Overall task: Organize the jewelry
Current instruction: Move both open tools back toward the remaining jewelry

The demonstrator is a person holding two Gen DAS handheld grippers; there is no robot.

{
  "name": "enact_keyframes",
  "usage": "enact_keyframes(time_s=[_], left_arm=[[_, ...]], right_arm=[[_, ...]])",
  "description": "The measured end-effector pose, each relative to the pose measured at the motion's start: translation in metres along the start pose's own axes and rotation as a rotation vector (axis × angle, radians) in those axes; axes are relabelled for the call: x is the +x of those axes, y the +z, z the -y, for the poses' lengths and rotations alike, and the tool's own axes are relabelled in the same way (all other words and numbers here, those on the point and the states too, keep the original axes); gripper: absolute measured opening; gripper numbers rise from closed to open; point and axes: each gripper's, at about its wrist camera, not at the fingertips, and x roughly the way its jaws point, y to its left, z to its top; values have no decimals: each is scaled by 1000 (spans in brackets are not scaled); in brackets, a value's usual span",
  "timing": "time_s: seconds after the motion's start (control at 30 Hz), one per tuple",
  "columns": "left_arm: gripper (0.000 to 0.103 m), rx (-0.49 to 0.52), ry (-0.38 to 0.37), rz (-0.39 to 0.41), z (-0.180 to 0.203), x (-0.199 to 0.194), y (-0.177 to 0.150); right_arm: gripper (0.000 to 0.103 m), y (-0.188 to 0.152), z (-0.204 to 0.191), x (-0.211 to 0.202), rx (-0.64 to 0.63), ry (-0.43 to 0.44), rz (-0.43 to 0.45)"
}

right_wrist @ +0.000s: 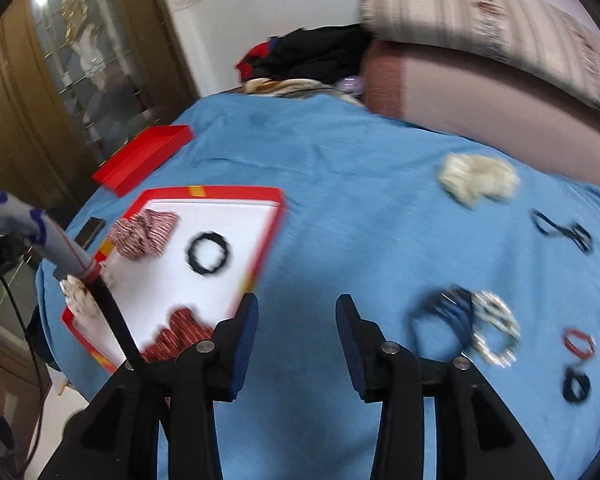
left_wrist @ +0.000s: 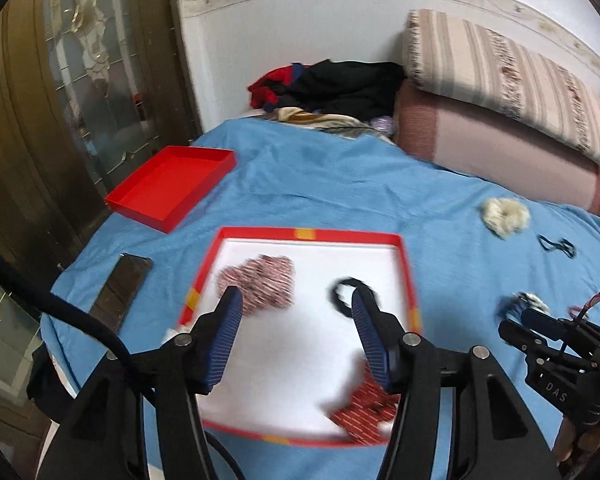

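Note:
A red-rimmed box [left_wrist: 410,276] with a white floor lies on the blue bedspread; it also shows in the right wrist view [right_wrist: 276,216]. Inside lie a pink striped scrunchie [left_wrist: 260,282], a black hair ring [left_wrist: 342,296] and a red patterned scrunchie [left_wrist: 366,408]. My left gripper [left_wrist: 296,300] is open and empty above the box. My right gripper [right_wrist: 296,308] is open and empty over bare bedspread right of the box. On the bedspread lie a cream scrunchie [right_wrist: 478,178], a black tie [right_wrist: 562,230], a blue ring [right_wrist: 444,316], a white beaded ring [right_wrist: 496,332], a red ring [right_wrist: 578,342] and a dark ring [right_wrist: 576,388].
The red box lid [left_wrist: 172,186] lies upturned at the back left, and a dark phone [left_wrist: 120,290] lies left of the box. Clothes [left_wrist: 332,88] and striped pillows [left_wrist: 500,76] fill the far end. A glass-panelled door [left_wrist: 60,100] stands beyond the bed's left edge.

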Motion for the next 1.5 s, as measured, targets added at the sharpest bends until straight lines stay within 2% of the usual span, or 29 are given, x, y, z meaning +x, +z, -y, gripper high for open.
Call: enact_keyframes(time_s=[0.27, 0.47, 0.63, 1.03, 1.5], left_arm=[[56, 111, -71, -15, 74, -28, -20], [56, 167, -109, -27, 116, -36, -29], [56, 214, -130, -49, 143, -38, -37], [57, 237, -142, -133, 172, -13, -48], [57, 208, -173, -256, 191, 55, -59]], right_arm=[[44, -60, 85, -50, 145, -103, 3], [45, -87, 131, -82, 226, -164, 22], [46, -106, 155, -100, 257, -205, 34], [48, -132, 205, -112, 351, -262, 31], [52, -131, 238, -98, 397, -293, 20]])
